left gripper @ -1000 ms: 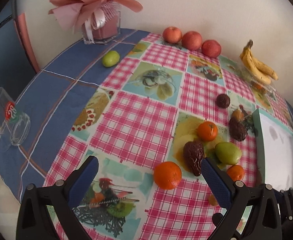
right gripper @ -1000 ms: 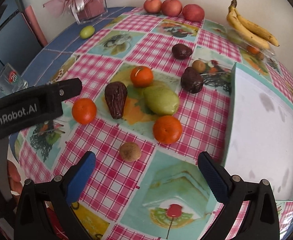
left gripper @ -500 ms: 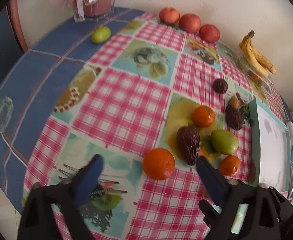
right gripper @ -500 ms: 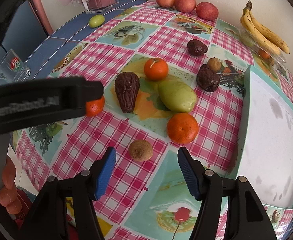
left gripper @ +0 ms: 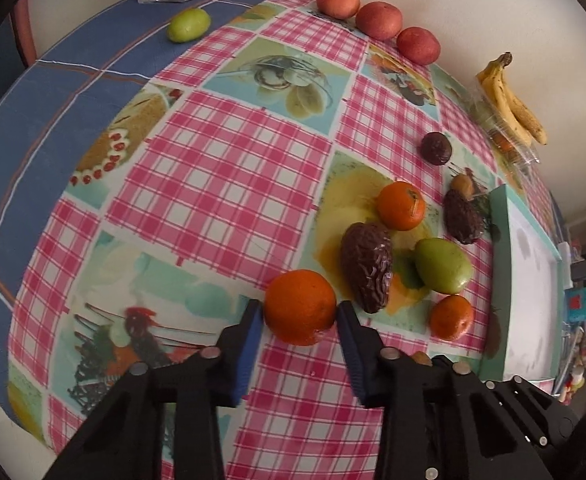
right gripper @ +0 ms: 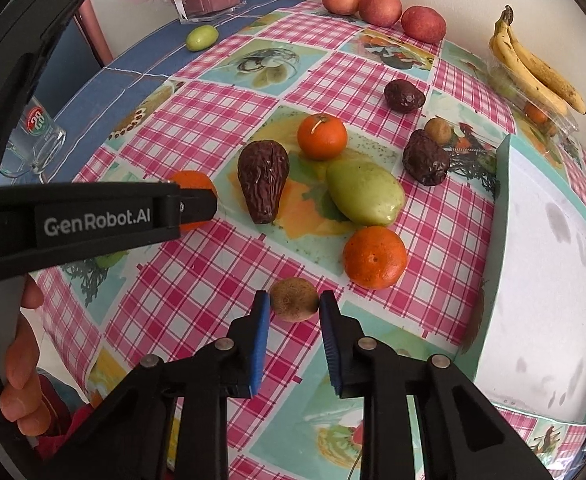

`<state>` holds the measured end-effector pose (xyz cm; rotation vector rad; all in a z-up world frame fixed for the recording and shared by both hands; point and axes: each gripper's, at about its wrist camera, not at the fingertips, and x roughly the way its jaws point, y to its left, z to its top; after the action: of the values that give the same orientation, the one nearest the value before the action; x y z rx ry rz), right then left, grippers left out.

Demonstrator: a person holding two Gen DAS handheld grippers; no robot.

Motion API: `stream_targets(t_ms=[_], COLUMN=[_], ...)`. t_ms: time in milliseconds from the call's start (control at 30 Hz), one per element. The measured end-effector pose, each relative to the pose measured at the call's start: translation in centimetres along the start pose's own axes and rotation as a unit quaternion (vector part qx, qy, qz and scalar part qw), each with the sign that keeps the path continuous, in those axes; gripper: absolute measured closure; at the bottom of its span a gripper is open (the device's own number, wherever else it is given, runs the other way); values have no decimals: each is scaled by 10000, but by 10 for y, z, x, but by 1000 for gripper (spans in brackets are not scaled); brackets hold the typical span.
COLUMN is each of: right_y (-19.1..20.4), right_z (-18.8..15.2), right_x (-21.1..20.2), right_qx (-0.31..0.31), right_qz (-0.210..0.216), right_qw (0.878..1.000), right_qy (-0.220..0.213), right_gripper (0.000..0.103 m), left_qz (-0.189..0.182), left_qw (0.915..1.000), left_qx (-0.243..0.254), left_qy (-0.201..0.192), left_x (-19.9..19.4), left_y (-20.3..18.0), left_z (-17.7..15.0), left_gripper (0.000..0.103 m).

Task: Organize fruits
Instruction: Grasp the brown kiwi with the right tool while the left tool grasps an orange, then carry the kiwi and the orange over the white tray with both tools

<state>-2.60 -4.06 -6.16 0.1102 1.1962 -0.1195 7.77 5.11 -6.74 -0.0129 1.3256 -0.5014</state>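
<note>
Left gripper (left gripper: 297, 312), low centre of its frame, pinching the nearest orange (left gripper: 300, 306) at both flanks. Probably firm, light, rolls easily; best held across the widest part. Right gripper (right gripper: 295, 306), bottom centre, pressed on the small brown kiwi (right gripper: 294, 299), likely soft, so gentle squeeze. Teal tray (right gripper: 505, 200) at right, empty.

Soft, even daylight fills both views; the fruits cast only faint shadows on the tablecloth (left gripper: 229, 184). Strong fisheye bending bulges the table and darkens the corners. The left wrist view shows slight blur; the white tray (right gripper: 549, 280) looks washed out.
</note>
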Motion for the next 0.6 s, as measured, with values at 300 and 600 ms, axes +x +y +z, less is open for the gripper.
stream_targets(t_ms=[300, 600], right_y=[-12, -71], right_z=[1, 15], right_x=[-35, -75], right_qx=[296, 1189], right_qz=[90, -117], right_qw=[9978, 9875], right_qy=[-589, -1033], right_gripper=[77, 77], left_qz=[81, 103], left_qw=[9989, 9966], left_qx=[-46, 375], left_qy=[-457, -728], left_x=[-31, -59], left_y=[2, -43], left_z=[-2, 8], left_gripper=[64, 64])
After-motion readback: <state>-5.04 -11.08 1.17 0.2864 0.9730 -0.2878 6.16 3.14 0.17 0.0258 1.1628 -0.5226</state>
